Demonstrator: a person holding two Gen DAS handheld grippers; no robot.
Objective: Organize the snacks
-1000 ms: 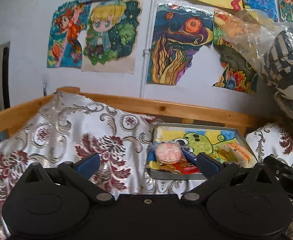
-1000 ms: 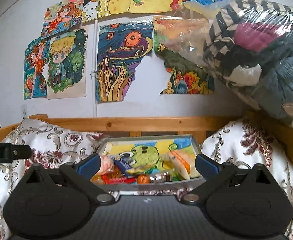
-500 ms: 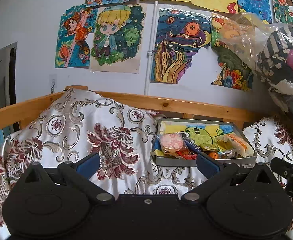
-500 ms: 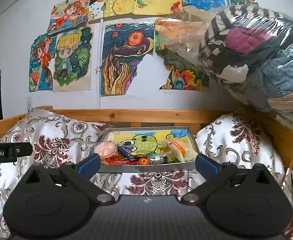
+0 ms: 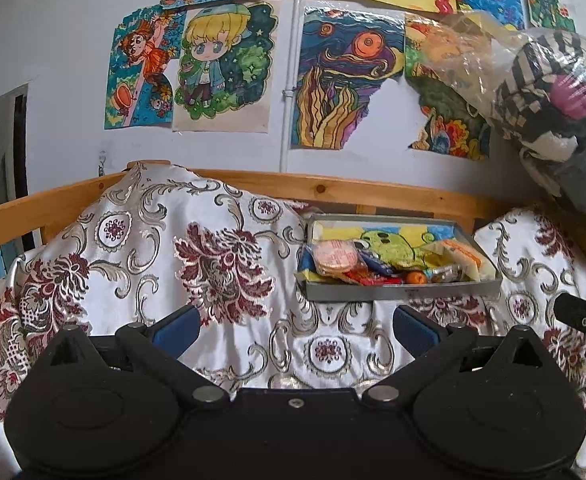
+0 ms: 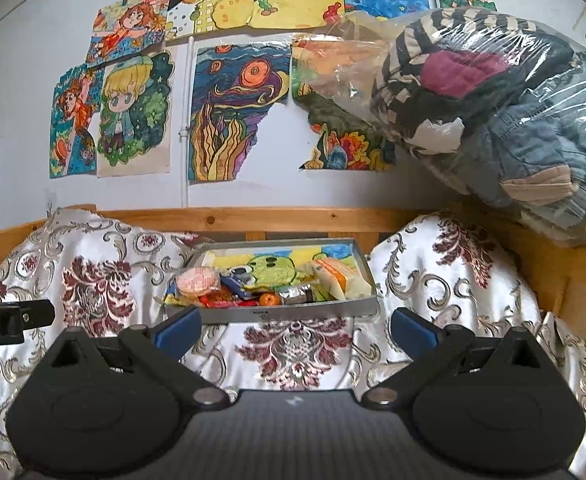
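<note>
- The left gripper [image 5: 295,330] hung above the patterned cloth [image 5: 221,248], its blue-padded fingers [image 5: 177,328] spread wide apart with nothing between them.
- The right gripper [image 6: 295,330] was likewise spread wide and empty, over the same cloth [image 6: 293,344].
- A grey tray [image 6: 277,314] sat on the cloth near the wooden rail [image 6: 277,216], ahead of both grippers and touching neither; in the left view the tray [image 5: 401,292] lay ahead and to the right.
- Inside the tray lay a heap of snacks: a round pink packet [image 6: 198,280] at the left end, red wrappers [image 6: 221,301] along the near wall, a small orange ball [image 6: 270,299] beside a silver foil piece [image 6: 295,294], and a pale yellow-orange packet [image 6: 335,276] at the right end.
- The round pink packet [image 5: 335,256] and the orange ball [image 5: 417,277] showed in the left view too.
- A green cartoon drawing [image 6: 273,268] covered the tray's bottom.
- Cloth-covered cushions rose on either side of the tray.
- Coloured drawings [image 6: 229,116] hung on the white wall behind.
- A clear bag of clothes [image 6: 493,120] rested on the rail at the right.
- The tip of the right gripper's body showed at the right edge of the left view, and the left one's at the left edge of the right view.
</note>
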